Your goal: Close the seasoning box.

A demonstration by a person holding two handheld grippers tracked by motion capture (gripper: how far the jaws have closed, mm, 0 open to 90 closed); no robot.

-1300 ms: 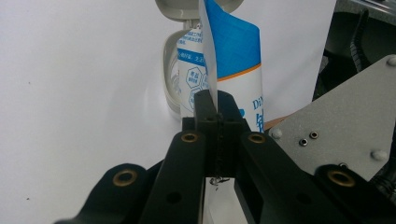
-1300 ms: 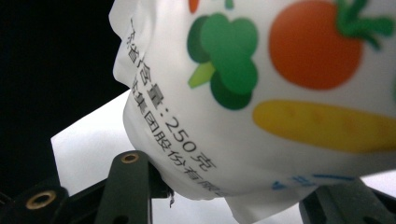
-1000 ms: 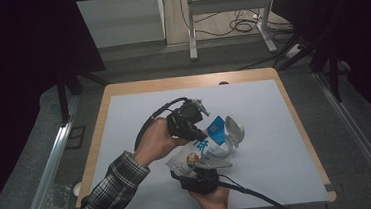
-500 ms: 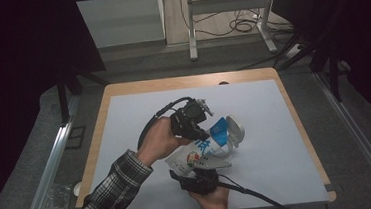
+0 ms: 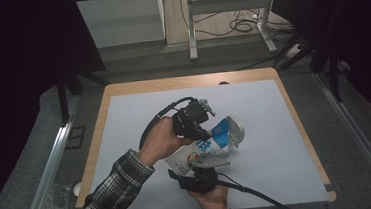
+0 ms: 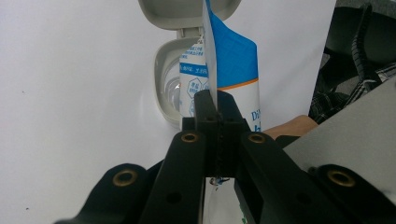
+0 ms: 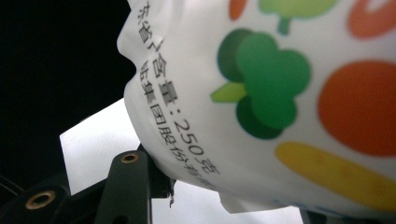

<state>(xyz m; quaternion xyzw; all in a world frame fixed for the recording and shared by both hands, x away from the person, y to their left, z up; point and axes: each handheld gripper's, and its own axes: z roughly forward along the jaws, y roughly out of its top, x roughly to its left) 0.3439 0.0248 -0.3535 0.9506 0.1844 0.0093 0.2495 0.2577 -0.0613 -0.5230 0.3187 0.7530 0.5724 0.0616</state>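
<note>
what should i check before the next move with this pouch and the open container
1. Left tongs shut on the pouch's top edge: ok, the jaws are pressed together on the thin blue and white edge of the pouch.
2. Right tongs gripping the pouch's lower end: ok, the bulging printed pouch sits between the jaws.
3. Container lid open: ok, the hinged lid is flipped back.
4. Pouch mouth over the container: ok, the pouch tip lies at the container's opening.
5. Pouch opened for pouring: cannot tell, no tear or spout is visible.
6. Container standing steady on the table: cannot tell, the pouch hides its base.
</note>
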